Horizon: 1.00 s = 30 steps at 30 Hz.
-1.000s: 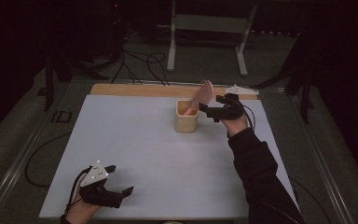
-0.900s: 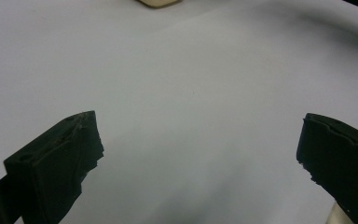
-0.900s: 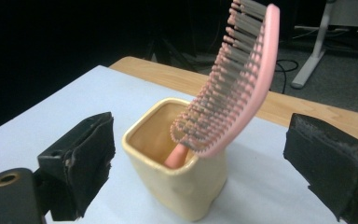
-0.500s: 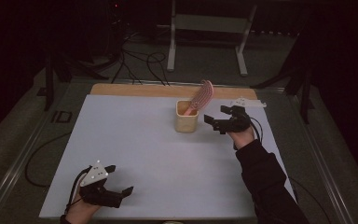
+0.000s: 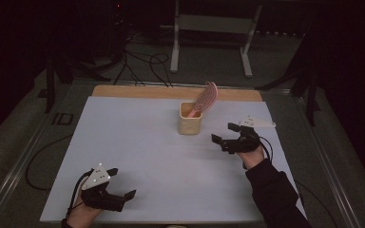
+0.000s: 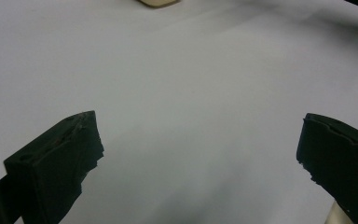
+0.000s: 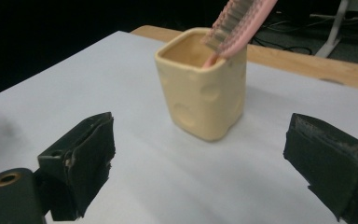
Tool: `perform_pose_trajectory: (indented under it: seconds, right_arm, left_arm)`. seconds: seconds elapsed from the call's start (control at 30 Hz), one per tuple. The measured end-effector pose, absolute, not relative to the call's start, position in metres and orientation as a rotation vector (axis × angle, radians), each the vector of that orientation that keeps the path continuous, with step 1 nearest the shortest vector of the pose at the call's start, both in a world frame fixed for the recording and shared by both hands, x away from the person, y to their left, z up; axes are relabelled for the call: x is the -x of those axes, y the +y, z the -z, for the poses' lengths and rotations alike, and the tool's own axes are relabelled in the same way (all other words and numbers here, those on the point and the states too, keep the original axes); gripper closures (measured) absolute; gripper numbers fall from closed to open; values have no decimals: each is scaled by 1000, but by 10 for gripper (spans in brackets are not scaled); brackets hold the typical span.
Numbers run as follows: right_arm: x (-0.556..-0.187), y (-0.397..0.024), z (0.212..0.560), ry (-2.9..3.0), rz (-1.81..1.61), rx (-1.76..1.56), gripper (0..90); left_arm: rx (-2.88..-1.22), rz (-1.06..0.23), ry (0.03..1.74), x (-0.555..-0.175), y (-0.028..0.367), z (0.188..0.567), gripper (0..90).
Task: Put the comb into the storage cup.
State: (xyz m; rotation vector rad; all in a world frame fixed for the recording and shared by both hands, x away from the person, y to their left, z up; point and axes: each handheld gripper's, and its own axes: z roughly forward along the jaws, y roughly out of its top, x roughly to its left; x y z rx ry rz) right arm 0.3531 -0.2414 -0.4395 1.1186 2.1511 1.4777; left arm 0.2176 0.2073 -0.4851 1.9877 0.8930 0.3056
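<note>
Dimples on cup (image 7: pixel 204 95) | right gripper view | brush (image 7: pixel 239 21) inside

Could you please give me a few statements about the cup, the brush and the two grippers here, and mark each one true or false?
1. The pink brush stands handle-down in the yellow cup. True.
2. The right gripper is shut on the brush. False: its jaws are open and empty, short of the cup.
3. The left gripper is open, above the white table cover. True.
4. The cup lies on its side. False: it stands upright.
5. The left gripper is closer to the cup than the right one. False: the right one is closer.
</note>
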Motion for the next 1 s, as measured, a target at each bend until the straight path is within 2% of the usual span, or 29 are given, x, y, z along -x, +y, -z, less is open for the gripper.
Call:
perform_pose_trajectory:
  seconds: [0.5, 1.0]
  right_arm:
    - [-314, -255, 468, 2193, -1486, -1108, 86]
    - [-283, -267, 479, 2203, -1437, -1080, 86]
  left_arm:
    - [-1992, -310, 890, -217, 207, 485, 4]
    - [-1998, -315, 889, -216, 206, 484, 4]
